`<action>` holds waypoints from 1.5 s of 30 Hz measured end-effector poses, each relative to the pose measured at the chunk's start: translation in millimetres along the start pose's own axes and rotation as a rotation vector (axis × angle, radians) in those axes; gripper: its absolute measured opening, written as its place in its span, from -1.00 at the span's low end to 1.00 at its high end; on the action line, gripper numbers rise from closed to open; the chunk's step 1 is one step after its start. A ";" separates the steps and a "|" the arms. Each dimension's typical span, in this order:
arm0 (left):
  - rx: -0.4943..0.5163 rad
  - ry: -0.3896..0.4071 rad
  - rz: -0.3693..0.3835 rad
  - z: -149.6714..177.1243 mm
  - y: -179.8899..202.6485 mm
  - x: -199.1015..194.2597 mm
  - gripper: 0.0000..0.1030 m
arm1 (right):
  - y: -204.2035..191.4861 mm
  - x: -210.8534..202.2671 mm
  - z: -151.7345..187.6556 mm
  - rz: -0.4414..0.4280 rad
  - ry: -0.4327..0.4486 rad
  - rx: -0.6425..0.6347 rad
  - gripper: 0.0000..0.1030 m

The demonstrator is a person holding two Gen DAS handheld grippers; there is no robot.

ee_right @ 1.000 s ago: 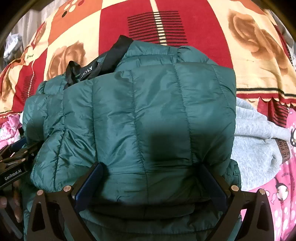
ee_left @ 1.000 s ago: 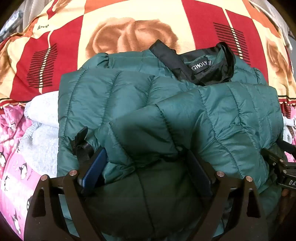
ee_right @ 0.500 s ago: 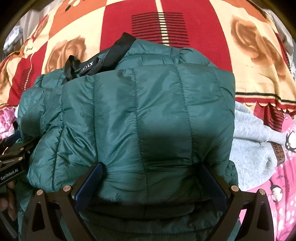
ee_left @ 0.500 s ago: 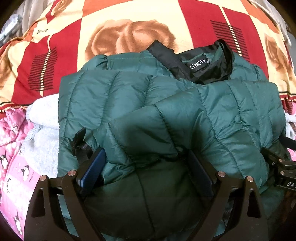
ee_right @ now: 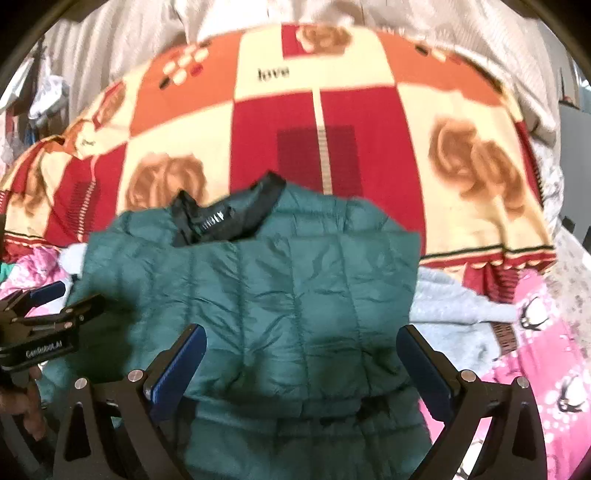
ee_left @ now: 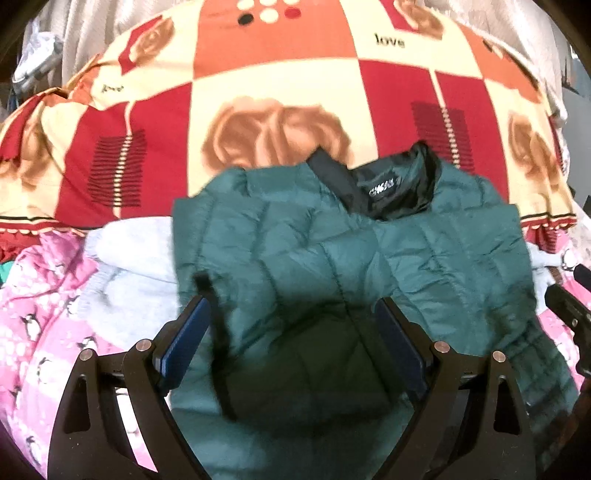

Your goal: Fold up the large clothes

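Lying folded on the blanket point(ee_left: 280, 74), the green jacket point(ee_left: 332, 258) sits collar-first toward its far side. Your left gripper point(ee_left: 291, 332) and right gripper point(ee_right: 301, 354) hover over the jacket, jaws spread, pinching nothing.

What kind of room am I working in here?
Probably a bedroom: the green puffer jacket lies on a bed under a rose-patterned blanket, beside pink penguin-print bedding, with pale curtains behind.
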State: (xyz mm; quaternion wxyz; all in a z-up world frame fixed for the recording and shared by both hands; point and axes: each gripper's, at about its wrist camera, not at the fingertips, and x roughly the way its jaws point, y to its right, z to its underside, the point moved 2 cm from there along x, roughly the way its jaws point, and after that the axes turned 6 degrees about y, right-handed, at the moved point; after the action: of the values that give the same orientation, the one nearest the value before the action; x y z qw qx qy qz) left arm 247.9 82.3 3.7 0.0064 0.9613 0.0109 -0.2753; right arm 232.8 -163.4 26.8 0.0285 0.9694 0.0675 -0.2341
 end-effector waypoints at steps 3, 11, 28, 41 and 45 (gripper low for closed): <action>-0.005 0.017 -0.004 -0.6 -7.3 -25.1 0.76 | -5.0 -22.9 4.7 0.004 0.012 -0.015 0.98; -0.017 0.013 0.000 20.6 -19.2 -79.2 0.76 | 18.7 -89.5 34.8 0.010 0.005 0.047 0.98; 0.030 -0.048 -0.050 139.2 -37.4 -164.4 0.76 | 88.9 -189.9 130.7 0.140 -0.007 0.007 0.98; 0.005 0.005 -0.039 198.5 -57.6 -190.8 0.76 | 107.2 -212.8 165.2 0.011 -0.029 0.106 0.98; -0.098 -0.004 -0.058 196.5 -80.2 -185.8 0.76 | 113.2 -208.3 181.9 -0.129 -0.064 0.196 0.97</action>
State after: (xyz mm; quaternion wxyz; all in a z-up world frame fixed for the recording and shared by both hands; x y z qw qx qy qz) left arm -15.7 155.7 -65.1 0.0453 0.9586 0.0521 -0.2764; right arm -16.3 -315.7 -36.8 -0.0796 0.9532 0.1056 -0.2718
